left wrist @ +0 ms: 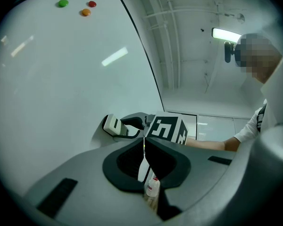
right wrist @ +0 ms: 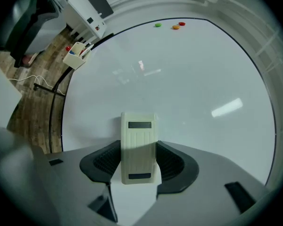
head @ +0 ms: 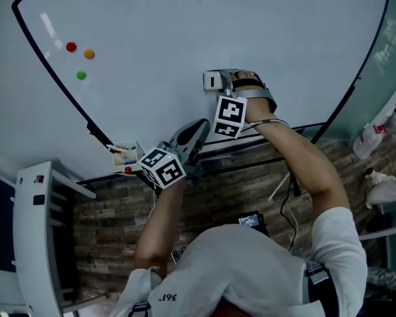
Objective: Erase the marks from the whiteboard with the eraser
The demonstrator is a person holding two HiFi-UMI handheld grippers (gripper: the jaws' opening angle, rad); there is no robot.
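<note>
Holding the eraser [right wrist: 138, 135] against the whiteboard [right wrist: 188, 74], the right gripper [right wrist: 138, 154] is clamping it between its fingers; the fingers of the left gripper [left wrist: 144, 142] are touching each other, gripping nothing

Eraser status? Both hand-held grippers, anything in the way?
Right hand-held gripper shut on eraser, at the whiteboard. Left hand-held gripper shut, empty. No marks visible; three magnets off in a corner, nothing blocking.

Cream rectangular plastic eraser [right wrist: 139, 126] with ribbed back and two dark bars, clamped between the right gripper's [right wrist: 139, 149] jaws, face flat against the lower middle of a large glossy whiteboard [head: 152, 32], thin black frame, pale light streaks.
</note>
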